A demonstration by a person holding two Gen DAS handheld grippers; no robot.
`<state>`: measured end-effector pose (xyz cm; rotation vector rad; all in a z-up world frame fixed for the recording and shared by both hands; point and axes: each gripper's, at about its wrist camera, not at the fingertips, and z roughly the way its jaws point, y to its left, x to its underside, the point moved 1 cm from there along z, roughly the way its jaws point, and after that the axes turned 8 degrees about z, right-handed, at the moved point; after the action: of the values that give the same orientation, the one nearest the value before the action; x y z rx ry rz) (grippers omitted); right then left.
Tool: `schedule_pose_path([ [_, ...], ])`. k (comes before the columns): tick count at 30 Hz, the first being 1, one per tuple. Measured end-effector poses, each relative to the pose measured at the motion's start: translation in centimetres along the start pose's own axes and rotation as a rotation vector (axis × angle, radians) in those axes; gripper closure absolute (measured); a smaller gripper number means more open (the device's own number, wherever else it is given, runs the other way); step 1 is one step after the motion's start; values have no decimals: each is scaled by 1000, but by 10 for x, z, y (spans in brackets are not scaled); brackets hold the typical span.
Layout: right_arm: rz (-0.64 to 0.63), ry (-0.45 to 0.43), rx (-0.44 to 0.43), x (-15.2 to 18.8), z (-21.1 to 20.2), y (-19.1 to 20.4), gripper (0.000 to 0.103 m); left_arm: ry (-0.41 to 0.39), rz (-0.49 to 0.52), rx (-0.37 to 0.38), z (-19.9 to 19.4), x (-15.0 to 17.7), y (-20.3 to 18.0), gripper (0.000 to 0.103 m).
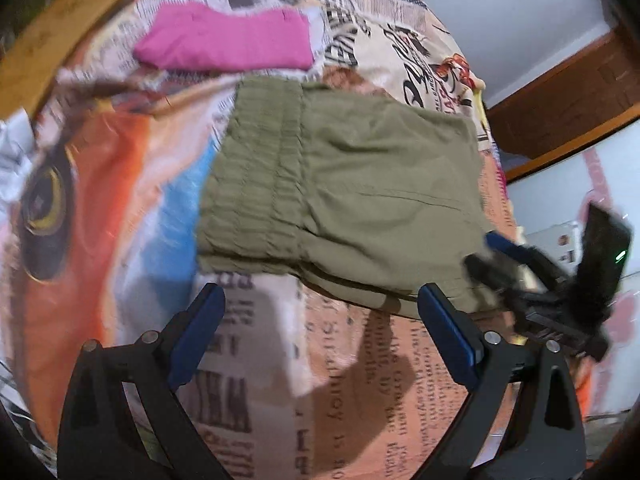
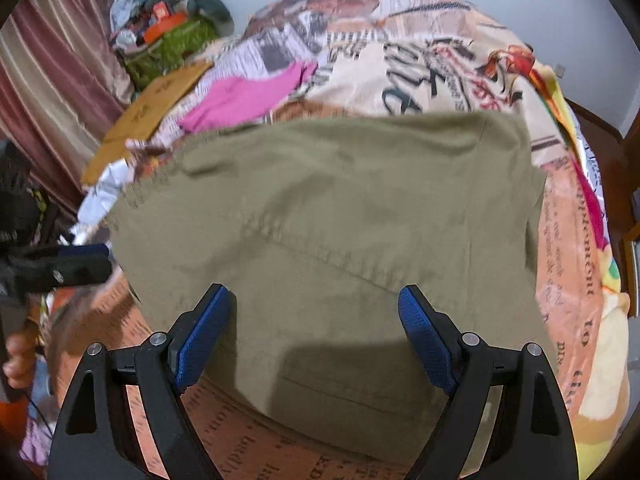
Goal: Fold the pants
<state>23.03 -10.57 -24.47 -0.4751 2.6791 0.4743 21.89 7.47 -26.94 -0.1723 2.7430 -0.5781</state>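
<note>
Right now the green pants [image 2: 328, 216] lie folded on the bed cover [image 1: 120, 184] with its newspaper pictures. Behind them I see a folded pink cloth [image 1: 224, 42] lying apart from them. My left gripper [image 1: 320, 312] hangs just off the near edge of the pants, tongs spread wide, nothing between them. My right gripper [image 2: 316, 320] is over the pants, tongs wide too, not pinching them. A brown cardboard piece [image 2: 152, 108] sits far back by the striped curtain [image 2: 52, 72].

Both wrist views look steeply down along their tool, near the bed; both share the olive pants [image 1: 352, 188] [image 2: 332, 216].
</note>
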Motion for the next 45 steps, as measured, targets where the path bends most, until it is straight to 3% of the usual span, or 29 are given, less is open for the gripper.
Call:
schedule_pose_path([
  [5, 13, 8, -21, 8, 2, -4, 18, 13, -55, 47, 10, -3, -2, 5],
  [10, -1, 12, -34, 8, 4, -5, 18, 14, -67, 172, 20, -16, -6, 1],
  [17, 1, 14, -46, 8, 7, -5, 18, -34, -201, 289, 22, -29, 15, 3],
  [23, 0, 17, -58, 8, 8, -6, 18, -105, -255, 225, 15, -31, 22, 28],
  [27, 3, 17, -64, 9, 7, -6, 18, -196, -248, 213, 3, -31, 17, 32],
  [31, 3, 18, -70, 9, 7, -7, 18, -255, -139, 148, -8, -36, -6, 32],
  [34, 6, 17, -73, 9, 7, -7, 18, -225, -92, 107, 1, -46, -15, 31],
  [39, 7, 13, -77, 10, 7, -7, 18, -114, -181, 122, 33, -59, 1, 32],
  [45, 6, 13, -85, 10, 6, -8, 18, -141, -217, 65, 30, -69, 12, 33],
])
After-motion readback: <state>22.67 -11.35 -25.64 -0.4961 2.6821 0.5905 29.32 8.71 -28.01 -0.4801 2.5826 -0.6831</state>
